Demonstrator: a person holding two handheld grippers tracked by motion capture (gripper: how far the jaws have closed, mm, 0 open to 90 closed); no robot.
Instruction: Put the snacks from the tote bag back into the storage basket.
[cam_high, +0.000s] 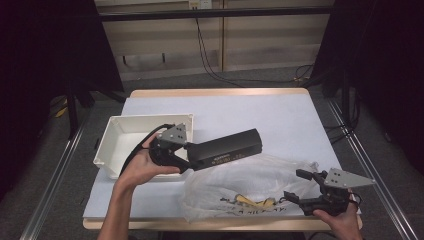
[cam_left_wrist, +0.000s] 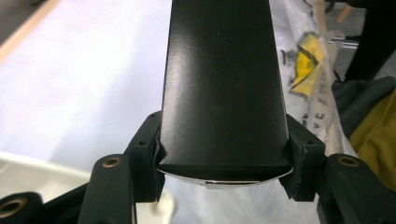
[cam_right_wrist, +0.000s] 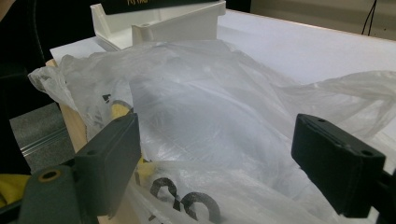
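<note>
Your left gripper (cam_high: 187, 157) clamps one end of the black box (cam_high: 227, 147), holding it above the surface (cam_high: 280, 115) between tray (cam_high: 120, 135) and plastic bag (cam_high: 240, 182). Your right gripper (cam_high: 298, 186) has jaws open beside the bag.

A recording lab or test studio rather than a home. A small worktop (cam_high: 280, 115) with a pale blue-white cover and wooden edges stands alone on a grey carpeted floor (cam_high: 60, 200). Black curtains (cam_high: 45, 45) hang at both sides like screens. Metal rails (cam_high: 50, 185) run along the floor beside the worktop. Loose black cables (cam_high: 210, 65) trail down a plain wood-panelled wall (cam_high: 270, 45) and across the floor. A person holds a hand-held gripper (cam_high: 172, 147) fitted with a grey three-cornered plate, which is research equipment.
</note>
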